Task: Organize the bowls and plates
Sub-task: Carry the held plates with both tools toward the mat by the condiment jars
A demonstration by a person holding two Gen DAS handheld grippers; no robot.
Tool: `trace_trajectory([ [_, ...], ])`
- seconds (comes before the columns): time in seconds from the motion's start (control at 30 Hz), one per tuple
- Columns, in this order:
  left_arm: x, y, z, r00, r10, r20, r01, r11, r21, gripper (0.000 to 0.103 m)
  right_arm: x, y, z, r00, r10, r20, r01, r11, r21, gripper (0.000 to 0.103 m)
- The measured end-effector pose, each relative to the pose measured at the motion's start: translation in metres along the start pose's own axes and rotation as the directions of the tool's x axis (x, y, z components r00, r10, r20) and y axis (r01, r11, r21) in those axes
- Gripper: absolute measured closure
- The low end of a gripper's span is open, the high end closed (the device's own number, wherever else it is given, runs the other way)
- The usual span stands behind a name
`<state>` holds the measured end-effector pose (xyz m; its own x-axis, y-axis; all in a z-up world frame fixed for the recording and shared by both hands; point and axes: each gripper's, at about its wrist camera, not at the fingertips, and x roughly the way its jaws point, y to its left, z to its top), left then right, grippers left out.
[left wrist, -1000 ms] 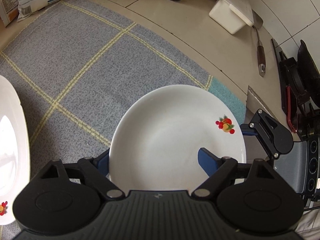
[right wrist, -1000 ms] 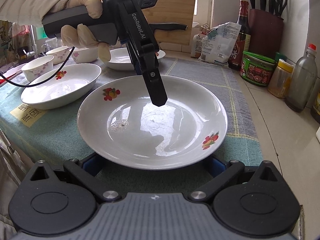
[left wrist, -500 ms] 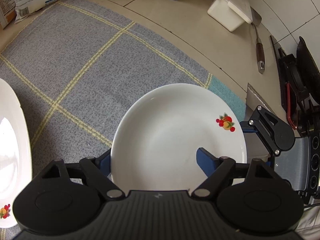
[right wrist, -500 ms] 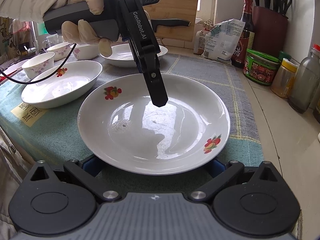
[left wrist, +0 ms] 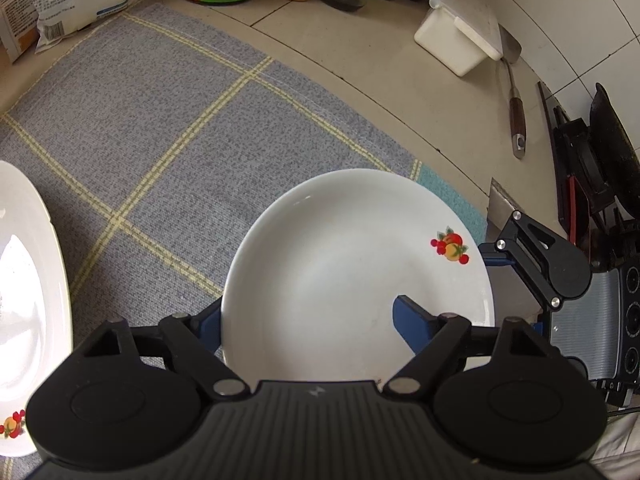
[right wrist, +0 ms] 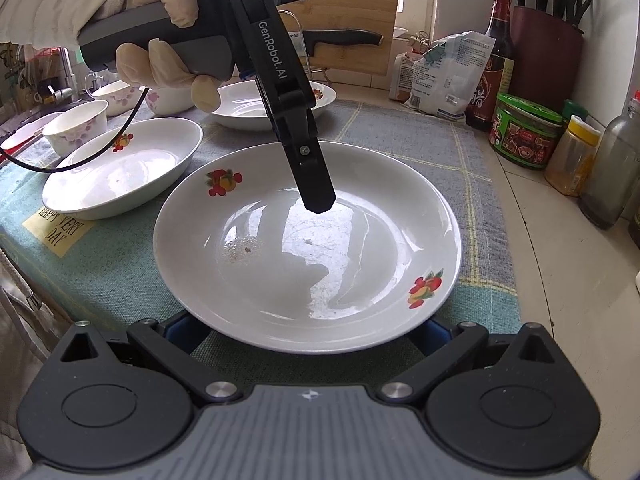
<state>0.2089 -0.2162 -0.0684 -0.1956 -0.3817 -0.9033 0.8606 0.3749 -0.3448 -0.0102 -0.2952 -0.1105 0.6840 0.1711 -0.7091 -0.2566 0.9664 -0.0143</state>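
The checked cloth [left wrist: 168, 128] is seen beyond both pairs of fingers. A white plate [right wrist: 306, 246] lies between the spread, unclenched fingers of the left gripper [left wrist: 316, 320] and those of the right gripper [right wrist: 306, 330], gripped by neither.

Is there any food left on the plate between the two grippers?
No, the plate is bare in the right wrist view, showing only its printed fruit marks, a few tiny specks and glare from the light.
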Motion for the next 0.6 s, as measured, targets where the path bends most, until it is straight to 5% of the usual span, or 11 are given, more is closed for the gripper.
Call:
trace_trajectory([
  [0.6, -0.007, 0.017, 0.027, 0.998, 0.010, 0.067, -0.008, 1.000, -0.030, 0.019, 0.010, -0.031, 0.026, 1.000, 0.015, -0.011, -0.016, 0.999, -0.047, 0.000],
])
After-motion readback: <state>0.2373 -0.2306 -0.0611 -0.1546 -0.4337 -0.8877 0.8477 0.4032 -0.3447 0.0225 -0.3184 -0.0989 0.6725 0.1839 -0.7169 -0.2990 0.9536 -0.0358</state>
